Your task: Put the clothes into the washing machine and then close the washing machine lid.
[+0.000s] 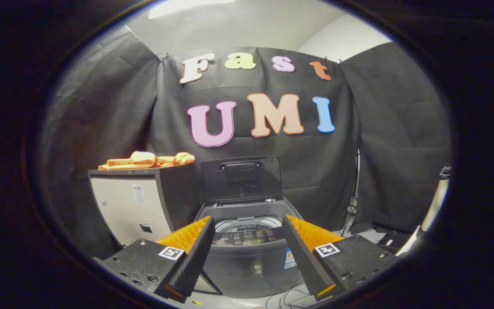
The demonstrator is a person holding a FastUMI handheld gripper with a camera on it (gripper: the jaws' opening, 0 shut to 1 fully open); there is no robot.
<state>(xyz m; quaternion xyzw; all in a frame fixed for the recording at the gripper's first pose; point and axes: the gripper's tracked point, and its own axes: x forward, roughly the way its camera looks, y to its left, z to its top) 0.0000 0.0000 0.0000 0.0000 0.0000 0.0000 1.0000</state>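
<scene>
Fingers [195,257] of the gripper [247,262] are sitting spread wide, holding nothing, and framing the washing machine [247,253] just ahead. Its lid [240,178] is standing upright and open, with the drum mouth [247,224] showing between the fingers. Off beyond the left finger, the clothes [146,160] are lying in a rumpled orange heap on top of a cabinet [137,206] that is standing beside the washer. That bundle looks soft, light and floppy, so it will probably sag and trail; pinching a thick fold near the middle seems the best hold. The gripper is pointing level at the machine, well apart from the clothes.
</scene>
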